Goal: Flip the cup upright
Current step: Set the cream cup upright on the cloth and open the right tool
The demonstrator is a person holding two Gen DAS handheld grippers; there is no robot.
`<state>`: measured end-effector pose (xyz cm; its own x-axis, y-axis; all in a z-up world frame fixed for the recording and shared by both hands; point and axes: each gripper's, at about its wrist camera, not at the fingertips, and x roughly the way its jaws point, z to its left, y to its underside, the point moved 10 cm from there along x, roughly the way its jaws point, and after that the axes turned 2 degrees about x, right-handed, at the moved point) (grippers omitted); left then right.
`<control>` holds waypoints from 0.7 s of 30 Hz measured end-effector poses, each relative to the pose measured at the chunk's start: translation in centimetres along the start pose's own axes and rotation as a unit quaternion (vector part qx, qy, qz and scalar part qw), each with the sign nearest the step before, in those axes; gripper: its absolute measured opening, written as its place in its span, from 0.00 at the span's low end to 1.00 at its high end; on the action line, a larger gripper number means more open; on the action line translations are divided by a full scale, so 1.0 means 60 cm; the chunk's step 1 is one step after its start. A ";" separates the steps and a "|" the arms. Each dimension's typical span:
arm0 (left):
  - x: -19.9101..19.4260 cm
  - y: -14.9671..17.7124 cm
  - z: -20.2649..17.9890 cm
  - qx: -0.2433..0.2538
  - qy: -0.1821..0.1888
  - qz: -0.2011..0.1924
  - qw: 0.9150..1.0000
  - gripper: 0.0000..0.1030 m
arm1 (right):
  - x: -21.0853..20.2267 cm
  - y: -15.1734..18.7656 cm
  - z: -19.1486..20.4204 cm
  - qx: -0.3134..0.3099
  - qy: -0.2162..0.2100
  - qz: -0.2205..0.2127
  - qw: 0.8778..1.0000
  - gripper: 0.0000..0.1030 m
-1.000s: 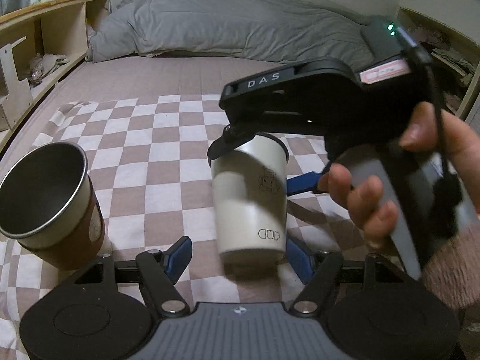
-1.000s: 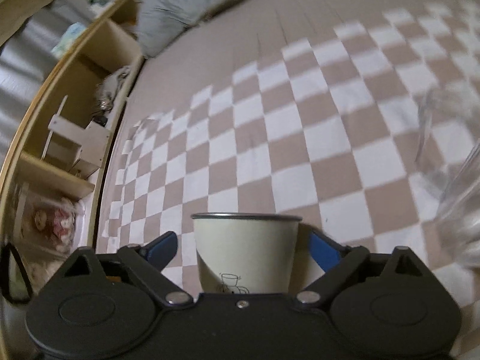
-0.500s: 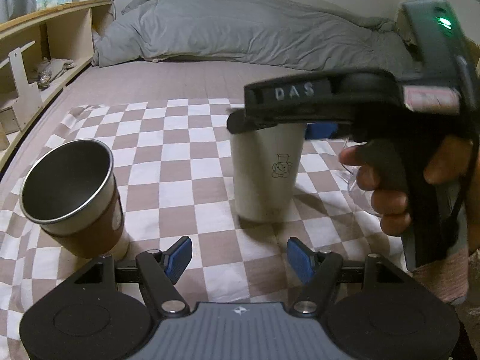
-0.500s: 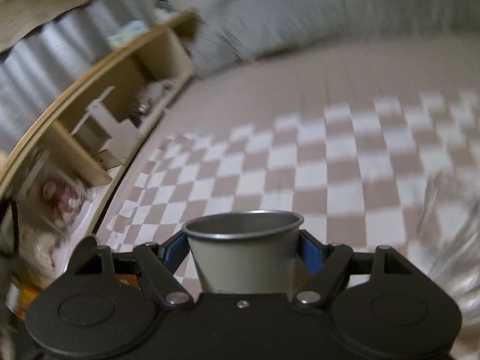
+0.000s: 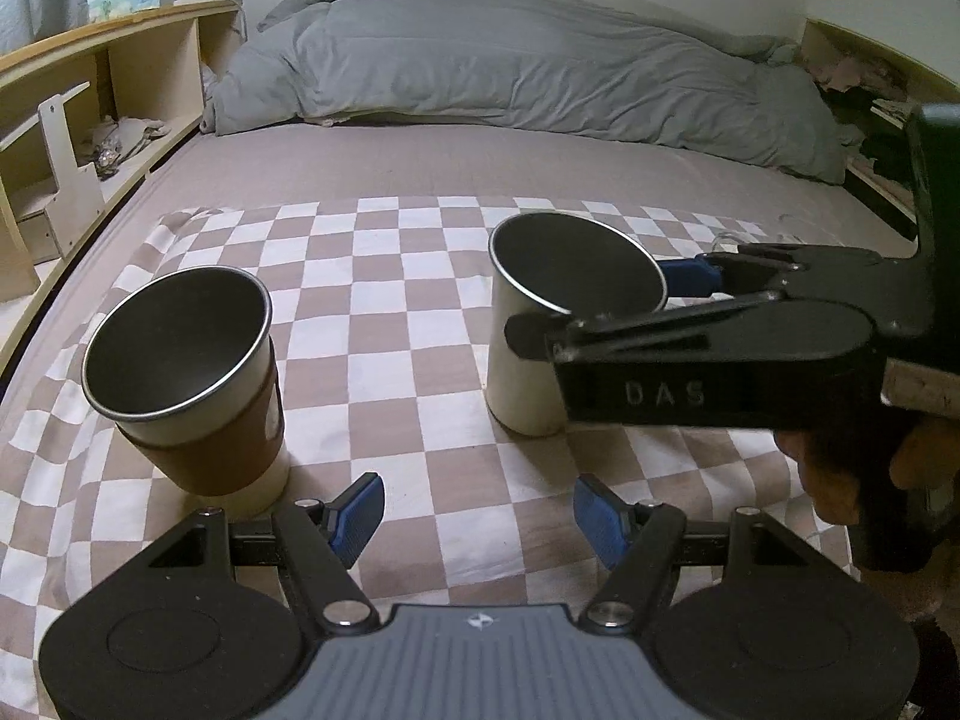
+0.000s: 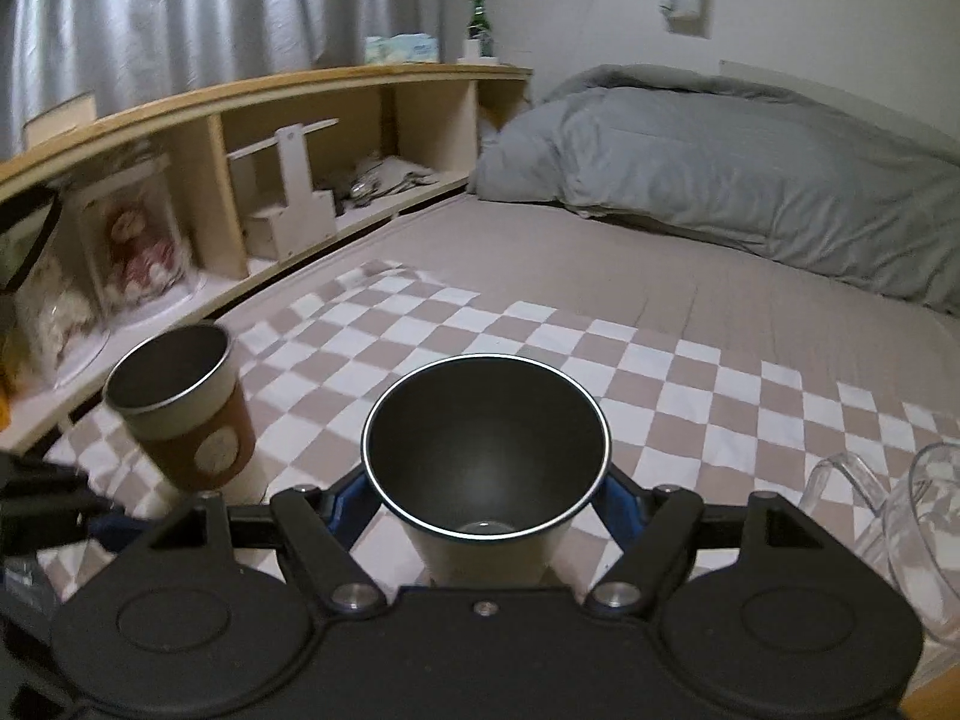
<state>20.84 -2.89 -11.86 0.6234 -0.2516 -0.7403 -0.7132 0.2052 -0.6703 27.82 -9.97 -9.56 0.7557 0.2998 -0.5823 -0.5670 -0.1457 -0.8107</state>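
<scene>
A cream metal cup (image 5: 528, 360) stands upright, mouth up, on the checkered cloth (image 5: 384, 324). My right gripper (image 6: 486, 498) is shut on this cup (image 6: 486, 468), its blue pads pressed on both sides; it also shows in the left wrist view (image 5: 612, 306), coming in from the right. My left gripper (image 5: 477, 516) is open and empty, low over the cloth in front of the cup.
A second metal cup with a brown sleeve (image 5: 186, 384) stands upright at the left, also in the right wrist view (image 6: 180, 408). A clear glass pitcher (image 6: 906, 504) sits right of the held cup. A wooden shelf (image 5: 72, 120) runs along the left; a grey duvet (image 5: 528, 78) lies behind.
The right gripper has turned the cream cup from mouth-down to mouth-up and set it on the cloth. The left gripper has stayed open and drawn back from the cup.
</scene>
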 end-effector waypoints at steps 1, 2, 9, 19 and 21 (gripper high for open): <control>-0.001 0.000 -0.001 0.001 0.001 0.000 1.000 0.68 | -0.003 0.003 0.004 -0.003 0.001 0.001 1.000 0.74; -0.002 0.000 -0.002 0.001 0.001 -0.001 1.000 0.68 | -0.004 0.005 0.006 -0.006 0.002 0.002 1.000 0.74; -0.005 0.000 -0.003 0.001 0.004 -0.004 1.000 0.68 | -0.014 0.012 0.009 0.005 -0.003 0.016 1.000 0.74; -0.024 -0.008 -0.007 0.003 -0.001 -0.021 1.000 0.76 | -0.045 -0.002 -0.003 0.016 0.007 -0.002 1.000 0.94; -0.036 -0.014 -0.007 0.004 -0.005 -0.033 0.999 0.78 | -0.066 -0.006 -0.007 0.018 0.010 -0.012 1.000 0.95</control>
<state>19.96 -2.91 -9.71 0.6721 -0.2552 -0.6951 -0.6681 0.1956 -0.7179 25.19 -11.51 -6.97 0.7761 0.2831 -0.5636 -0.5591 -0.1047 -0.8225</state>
